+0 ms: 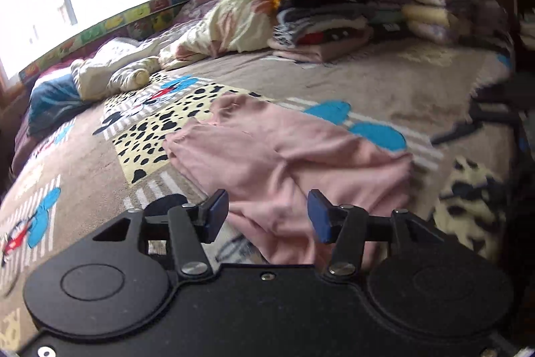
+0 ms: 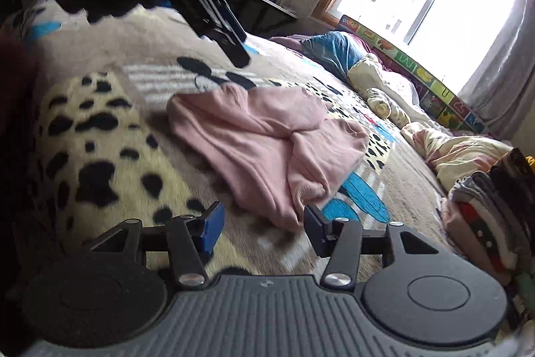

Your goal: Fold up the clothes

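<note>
A crumpled pink garment (image 1: 284, 149) (image 2: 267, 136) lies loosely bunched on the patterned blanket (image 1: 384, 82) (image 2: 100, 129) that covers the bed. My left gripper (image 1: 267, 211) hovers at the garment's near edge, open, with the cloth lying below and beyond its blue pads and nothing pinched. My right gripper (image 2: 264, 223) stands open on the other side of the garment, just short of its hem, with nothing in it. The left gripper (image 2: 237, 52) also shows as a dark shape above the blanket in the right wrist view. In the left wrist view the right gripper (image 1: 451, 134) is a blurred shape at the right.
A tall stack of folded clothes (image 1: 334, 12) (image 2: 495, 206) sits by the headboard. Crumpled cream bedding (image 1: 110, 72) (image 2: 384, 89) and a blue cloth (image 1: 50, 102) (image 2: 334, 49) lie along the window side. A colourful picture-tile border (image 1: 110, 25) (image 2: 418, 69) edges the bed.
</note>
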A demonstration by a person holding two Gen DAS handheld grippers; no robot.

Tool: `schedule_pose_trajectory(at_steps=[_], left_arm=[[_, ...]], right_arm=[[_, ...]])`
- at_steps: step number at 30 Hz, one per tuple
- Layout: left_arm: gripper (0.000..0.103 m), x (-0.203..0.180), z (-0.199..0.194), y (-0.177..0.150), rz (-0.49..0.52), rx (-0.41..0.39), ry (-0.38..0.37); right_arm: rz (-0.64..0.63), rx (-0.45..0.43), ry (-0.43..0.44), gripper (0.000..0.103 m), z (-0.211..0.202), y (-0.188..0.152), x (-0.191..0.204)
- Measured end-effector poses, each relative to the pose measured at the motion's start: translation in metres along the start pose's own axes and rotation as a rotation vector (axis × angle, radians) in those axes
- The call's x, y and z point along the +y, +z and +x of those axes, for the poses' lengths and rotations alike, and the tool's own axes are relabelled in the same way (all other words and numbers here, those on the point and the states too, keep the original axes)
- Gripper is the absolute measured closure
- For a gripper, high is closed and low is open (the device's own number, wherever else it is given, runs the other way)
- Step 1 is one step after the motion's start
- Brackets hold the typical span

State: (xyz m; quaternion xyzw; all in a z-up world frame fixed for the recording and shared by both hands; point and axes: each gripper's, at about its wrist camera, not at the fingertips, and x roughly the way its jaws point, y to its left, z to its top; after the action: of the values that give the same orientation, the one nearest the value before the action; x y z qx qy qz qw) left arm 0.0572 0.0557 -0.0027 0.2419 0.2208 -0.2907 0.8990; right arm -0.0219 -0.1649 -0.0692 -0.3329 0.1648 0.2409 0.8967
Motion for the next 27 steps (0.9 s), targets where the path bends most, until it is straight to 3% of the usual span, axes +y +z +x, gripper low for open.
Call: schedule_pose_trajectory(at_steps=[2,8,11,14,17,19,21,22,23,25,27], left_arm=[[0.049,-0.025,-0.005,-0.016,0.14,0.017,0.01],[0.049,-0.074,0.009,-0.066,0.728,0.105,0.16],[0.043,-0.073,0.019,-0.069,0.893,0.091,0.177],[0.039,-0.067,0.028,-0.059,1.039,0.089,0.131],[0.036,-0.065,0.036,-0.051,1.16,0.096,0.038],[0.037,-0.059,0.044,-0.043,1.14,0.134,-0.021],[0.043,-0.041,0.054,-0.014,0.867,0.237,-0.092],[0.043,-0.022,0.06,0.0,0.63,0.301,-0.146],[0.043,-0.01,0.061,0.004,0.528,0.311,-0.189],[0.043,0.001,0.054,-0.003,0.489,0.253,-0.229],[0.043,0.011,0.044,-0.001,0.426,0.263,-0.243]], right_arm=[[-0.057,0.012,-0.03,0.051,0.002,-0.006,0.004],[-0.219,0.015,-0.086,0.047,0.02,-0.006,0.013],[-0.244,0.006,-0.078,0.047,0.028,-0.002,0.013],[-0.275,0.0,-0.07,0.047,0.033,0.004,0.015],[-0.279,-0.001,-0.059,0.047,0.036,0.006,0.016],[-0.265,-0.006,-0.056,0.047,0.037,0.006,0.015],[-0.248,-0.009,-0.053,0.047,0.038,0.004,0.013],[-0.238,-0.009,-0.051,0.047,0.037,0.004,0.012],[-0.227,-0.005,-0.046,0.047,0.037,0.004,0.01],[-0.181,0.008,-0.013,0.049,0.033,0.01,0.002],[-0.056,-0.022,0.039,0.057,0.025,0.021,-0.017]])
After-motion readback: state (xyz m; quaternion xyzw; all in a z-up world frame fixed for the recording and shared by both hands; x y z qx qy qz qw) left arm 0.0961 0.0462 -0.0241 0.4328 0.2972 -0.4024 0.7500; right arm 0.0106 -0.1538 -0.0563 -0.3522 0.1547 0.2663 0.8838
